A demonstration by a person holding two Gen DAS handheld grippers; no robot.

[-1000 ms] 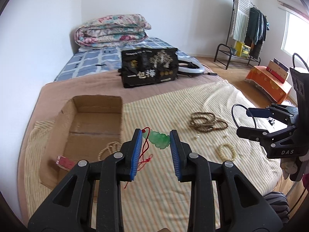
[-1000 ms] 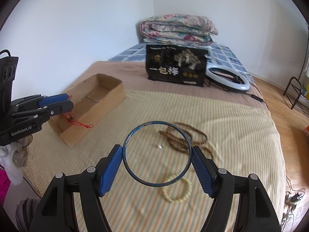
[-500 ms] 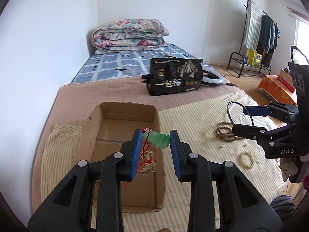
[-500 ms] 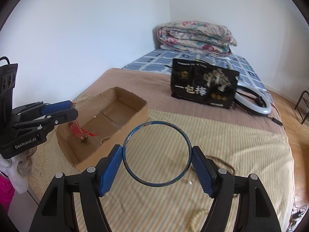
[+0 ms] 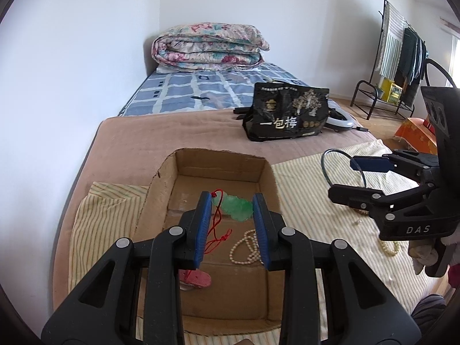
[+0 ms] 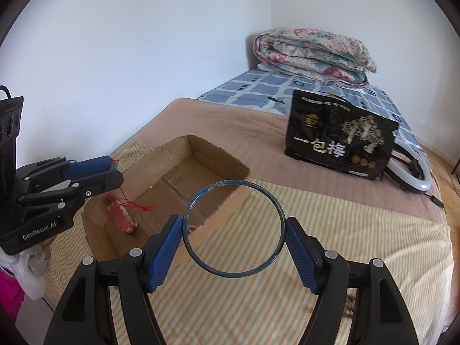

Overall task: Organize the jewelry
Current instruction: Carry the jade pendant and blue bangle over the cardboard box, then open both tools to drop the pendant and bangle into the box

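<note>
My left gripper [image 5: 232,205] is shut on a green jade pendant [image 5: 237,207] with a red cord [image 5: 217,230] hanging down, held above the open cardboard box [image 5: 161,189]. A pearl necklace [image 5: 247,247] and a red tasselled piece [image 5: 197,279] lie inside the box. My right gripper [image 6: 234,227] is shut on a blue bangle [image 6: 198,256], held over the striped cloth just right of the box [image 6: 178,158]. It also shows in the left wrist view [image 5: 345,181], with the bangle [image 5: 323,162].
A black printed bag [image 5: 287,115] and a white ring light [image 6: 419,172] lie on the brown blanket behind. A folded floral quilt [image 5: 210,46] sits at the bed's head. A beige bead bracelet [image 5: 389,248] lies on the striped cloth. A clothes rack [image 5: 399,43] stands far right.
Both grippers have moved left, keeping hold of their pieces. The left one now hangs over the box; the right one has come up beside the box, away from the loose bracelets.
</note>
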